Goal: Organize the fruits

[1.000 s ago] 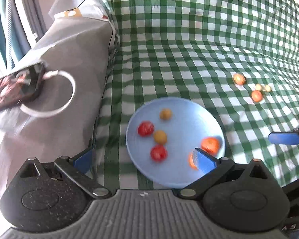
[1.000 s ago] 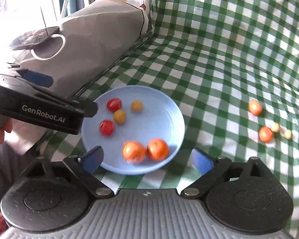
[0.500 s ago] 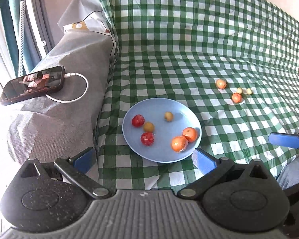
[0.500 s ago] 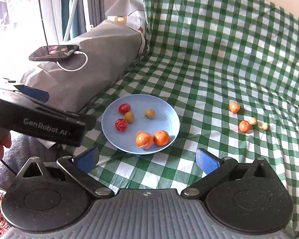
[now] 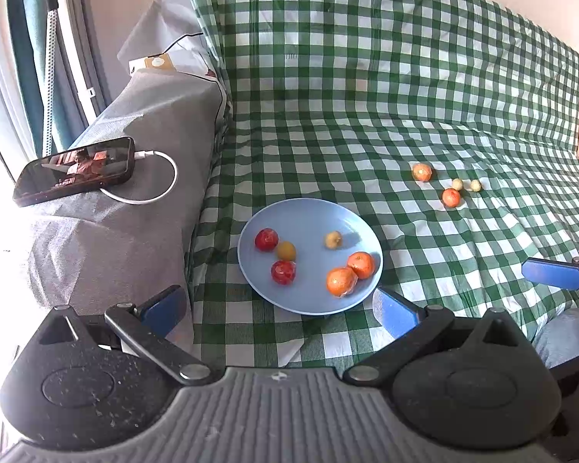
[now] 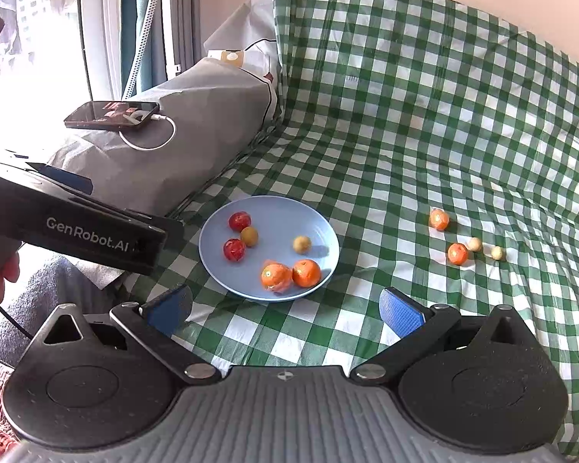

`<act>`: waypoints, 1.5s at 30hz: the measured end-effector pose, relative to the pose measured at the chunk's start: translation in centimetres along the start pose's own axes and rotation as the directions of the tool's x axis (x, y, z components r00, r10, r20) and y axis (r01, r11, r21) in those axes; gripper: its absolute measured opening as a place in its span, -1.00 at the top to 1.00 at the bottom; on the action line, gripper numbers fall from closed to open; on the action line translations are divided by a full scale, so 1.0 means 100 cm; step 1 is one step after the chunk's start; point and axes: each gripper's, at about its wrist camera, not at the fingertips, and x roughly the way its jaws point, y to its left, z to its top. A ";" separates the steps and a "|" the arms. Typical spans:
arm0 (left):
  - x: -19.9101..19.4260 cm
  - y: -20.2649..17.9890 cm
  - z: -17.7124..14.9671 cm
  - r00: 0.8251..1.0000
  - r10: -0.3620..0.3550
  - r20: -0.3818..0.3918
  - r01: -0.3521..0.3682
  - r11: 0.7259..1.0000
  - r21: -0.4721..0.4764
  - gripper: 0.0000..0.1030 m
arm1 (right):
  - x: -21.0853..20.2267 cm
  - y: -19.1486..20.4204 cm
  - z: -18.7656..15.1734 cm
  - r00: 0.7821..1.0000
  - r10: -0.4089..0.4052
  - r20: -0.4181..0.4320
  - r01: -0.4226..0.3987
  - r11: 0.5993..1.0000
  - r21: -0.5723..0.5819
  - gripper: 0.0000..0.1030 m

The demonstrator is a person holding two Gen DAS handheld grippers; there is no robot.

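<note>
Both our grippers have pulled back: from the left wrist, our left gripper [image 5: 278, 306] gapes empty near the blue plate [image 5: 308, 214] (six fruits inside). From the right wrist, our right gripper [image 6: 285, 308], freshly widened, holds nothing; four fruits [image 6: 458, 253] lie far right.

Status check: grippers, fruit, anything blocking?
Left gripper and right gripper open, empty. Six fruits on blue plate; four loose on checked cloth. Path clear.

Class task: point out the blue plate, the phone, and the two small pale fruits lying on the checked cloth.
Plate [image 6: 320, 227]: right wrist view, bare far rim.
Phone [image 5: 73, 169]: left wrist view, middle of screen.
Pale fruits [image 6: 474, 244]: right wrist view, middle of the left one.
</note>
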 end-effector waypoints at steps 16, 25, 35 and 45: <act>0.002 0.001 -0.001 1.000 -0.001 -0.012 0.001 1.000 0.004 -0.99 | 0.003 0.002 0.000 1.000 0.004 -0.007 -0.004 1.000 0.001 -0.99; 0.015 0.000 0.008 0.999 0.000 -0.040 0.000 1.000 0.008 -0.99 | 0.011 -0.012 0.001 1.000 -0.003 -0.013 0.004 0.999 0.047 -0.99; 0.035 -0.014 0.030 0.998 -0.008 -0.063 0.010 1.000 0.021 -0.99 | 0.026 -0.043 0.001 0.999 -0.042 -0.022 0.044 0.991 0.126 -0.99; 0.078 -0.057 0.062 0.992 -0.061 -0.113 0.069 0.995 0.071 -0.99 | 0.060 -0.118 -0.014 0.978 -0.202 -0.051 0.208 0.947 0.246 -0.99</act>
